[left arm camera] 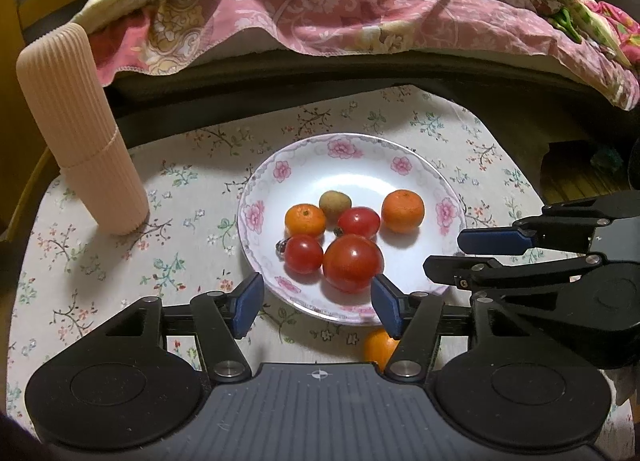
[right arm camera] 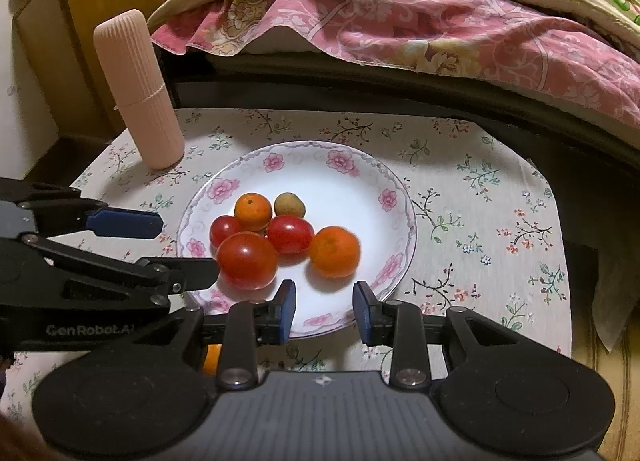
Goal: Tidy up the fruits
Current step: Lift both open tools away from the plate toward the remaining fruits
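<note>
My left gripper (left arm camera: 316,303) is hanging open over the plate's (left arm camera: 256,197) near rim, gripping nothing; the big tomato (left arm camera: 352,262) is lying just beyond its right pad, inside the plate. One orange (left arm camera: 378,347) is sitting on the cloth (left arm camera: 100,253) below that gripper, outside the plate. My right gripper (right arm camera: 325,311) is standing narrow and empty over the same rim, another orange (right arm camera: 334,252) lying just ahead of it.

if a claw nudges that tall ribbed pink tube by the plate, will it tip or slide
Probably tip. The tube stands tall on a narrow base, so a push near its top would likely topple it. The tablecloth under it looks soft, which may resist sliding. Once down, its round shape could let it roll.
</note>
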A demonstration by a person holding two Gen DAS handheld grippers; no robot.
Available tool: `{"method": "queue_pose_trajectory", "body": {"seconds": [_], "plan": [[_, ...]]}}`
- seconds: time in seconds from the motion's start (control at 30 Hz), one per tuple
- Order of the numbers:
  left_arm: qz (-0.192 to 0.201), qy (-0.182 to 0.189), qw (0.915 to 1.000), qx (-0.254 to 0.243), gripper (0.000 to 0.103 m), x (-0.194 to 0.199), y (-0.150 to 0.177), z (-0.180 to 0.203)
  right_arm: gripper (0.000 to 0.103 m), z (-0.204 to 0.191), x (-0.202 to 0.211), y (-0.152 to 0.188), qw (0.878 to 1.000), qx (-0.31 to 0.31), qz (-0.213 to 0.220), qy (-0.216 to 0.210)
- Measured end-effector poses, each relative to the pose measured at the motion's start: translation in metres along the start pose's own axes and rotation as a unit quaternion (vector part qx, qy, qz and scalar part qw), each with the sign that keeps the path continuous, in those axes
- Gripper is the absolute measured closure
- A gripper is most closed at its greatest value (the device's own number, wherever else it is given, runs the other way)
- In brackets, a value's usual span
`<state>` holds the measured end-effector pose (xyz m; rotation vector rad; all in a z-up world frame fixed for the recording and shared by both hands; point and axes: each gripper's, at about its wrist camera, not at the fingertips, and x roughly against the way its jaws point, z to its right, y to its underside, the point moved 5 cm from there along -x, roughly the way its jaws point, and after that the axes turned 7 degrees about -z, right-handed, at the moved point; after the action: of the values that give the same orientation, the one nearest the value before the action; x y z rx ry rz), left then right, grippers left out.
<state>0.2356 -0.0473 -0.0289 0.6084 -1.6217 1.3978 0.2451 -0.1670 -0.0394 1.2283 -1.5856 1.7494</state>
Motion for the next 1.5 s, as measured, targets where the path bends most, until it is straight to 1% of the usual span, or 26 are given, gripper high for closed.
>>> {"method": "queue_pose_trajectory", "body": {"seconds": [0.13, 0.57, 0.7, 1.3, 1.4, 1.5], "plan": [[-0.004, -0.001, 1.0, -0.005, 0.036, 0.003, 0.004, 0.0, 0.069, -0.003, 0.001, 0.004, 1.0, 0.002, -0.005, -0.009], [-0.007, 0.003, 0.9999, -0.009, 0.036, 0.012, 0.014, -0.005, 0.069, -0.016, 0.001, 0.01, 1.0, 0.015, -0.014, -0.016], [-0.008, 0.004, 0.9999, -0.012, 0.036, 0.015, 0.016, -0.005, 0.069, -0.017, 0.003, 0.011, 0.999, 0.009, -0.02, -0.025], [-0.031, 0.008, 0.999, -0.031, 0.036, 0.015, 0.036, -0.006, 0.069, -0.028, 0.0, 0.025, 0.998, 0.03, -0.047, -0.041], [-0.035, 0.011, 0.9989, -0.029, 0.034, 0.015, 0.039, -0.009, 0.069, -0.032, -0.004, 0.029, 0.997, 0.037, -0.057, -0.043], [-0.038, 0.015, 0.9984, -0.041, 0.028, 0.016, 0.044, -0.008, 0.068, -0.034, -0.005, 0.03, 0.997, 0.044, -0.056, -0.043]]}}
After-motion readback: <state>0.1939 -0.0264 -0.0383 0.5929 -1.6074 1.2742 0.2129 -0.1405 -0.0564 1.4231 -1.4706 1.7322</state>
